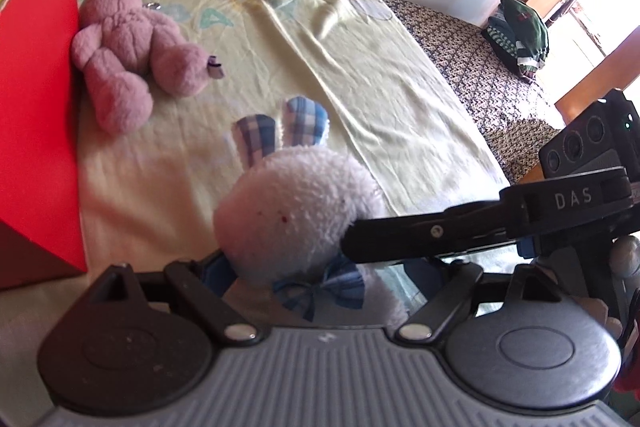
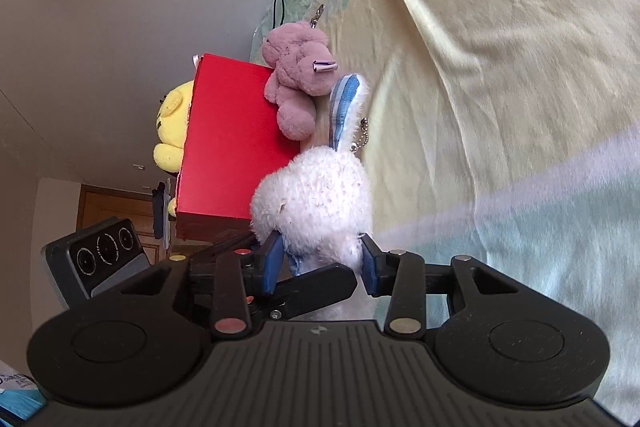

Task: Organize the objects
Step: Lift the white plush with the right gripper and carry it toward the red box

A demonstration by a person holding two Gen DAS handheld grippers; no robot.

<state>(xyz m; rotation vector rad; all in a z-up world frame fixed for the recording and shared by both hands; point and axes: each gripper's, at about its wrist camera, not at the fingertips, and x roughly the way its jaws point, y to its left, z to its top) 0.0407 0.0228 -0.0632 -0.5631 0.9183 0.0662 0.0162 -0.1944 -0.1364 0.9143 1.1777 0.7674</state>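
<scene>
I have both claws, left claw (image 1: pixel 320 267) and right claw (image 2: pixel 320 259), clenched on the fluffy white plush rabbit with plaid ears (image 1: pixel 296 203), steadying it for the red cardboard box (image 1: pixel 36 107) beside the pink plush bear (image 1: pixel 128 55).

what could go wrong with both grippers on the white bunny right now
Both the left gripper and the right gripper pinch the white bunny low, near its bow, so pulling apart could strain the plush. The soft fur may slip out during a lift. The pink plush leans against the red box, so a swing toward the box could knock it.
</scene>
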